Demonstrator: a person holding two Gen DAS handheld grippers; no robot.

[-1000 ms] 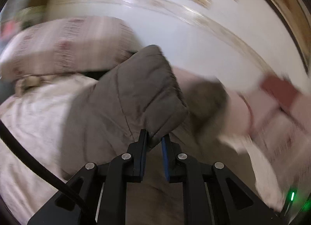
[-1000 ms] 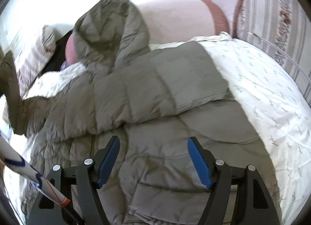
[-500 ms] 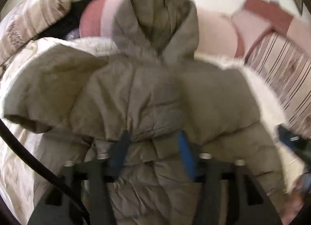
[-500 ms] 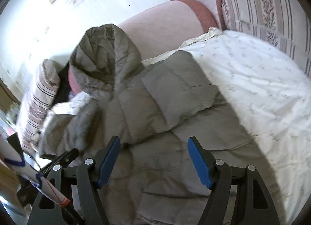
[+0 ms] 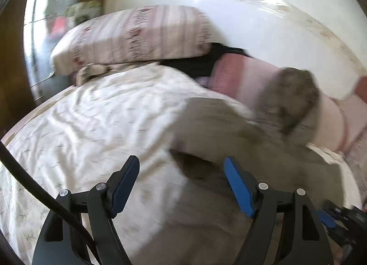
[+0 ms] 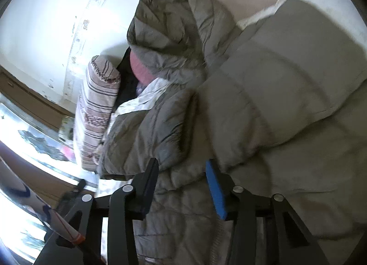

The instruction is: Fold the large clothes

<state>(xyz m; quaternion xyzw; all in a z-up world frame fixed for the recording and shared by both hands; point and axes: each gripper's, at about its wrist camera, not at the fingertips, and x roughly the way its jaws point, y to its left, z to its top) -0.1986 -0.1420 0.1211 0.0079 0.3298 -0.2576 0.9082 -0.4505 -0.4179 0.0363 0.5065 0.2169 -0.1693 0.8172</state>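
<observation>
While our left gripper (image 5: 181, 180) hangs over the bed, its jaws are spreading and nothing sits between the blue pads except the pale bedspread (image 5: 91, 122) and the edge of the jacket (image 5: 240, 141) beneath them; we see no cloth pinched there. At the far left of that view a striped pillow (image 5: 137, 35) lies against the white wall (image 5: 263, 31), and a black cable (image 5: 27, 180) curves past the gripper's left finger. Further right, the grey-brown padded jacket spreads across the bedspread, blurred, with its hood (image 5: 291, 95) propped up on the pink headboard cushion (image 5: 240, 74).

From our right gripper (image 6: 183, 182) the same jacket fills most of the view. The striped pillow stands at the left, the hood rises above centre, and both sleeves lie folded in over the body, the right-hand sleeve (image 6: 275, 95) broad and smooth. Our right jaws are closing, with crumpled jacket fabric lying between and below the pads; we cannot tell whether they touch it yet. A white tube with blue marks (image 6: 34, 205) crosses the lower left corner.
</observation>
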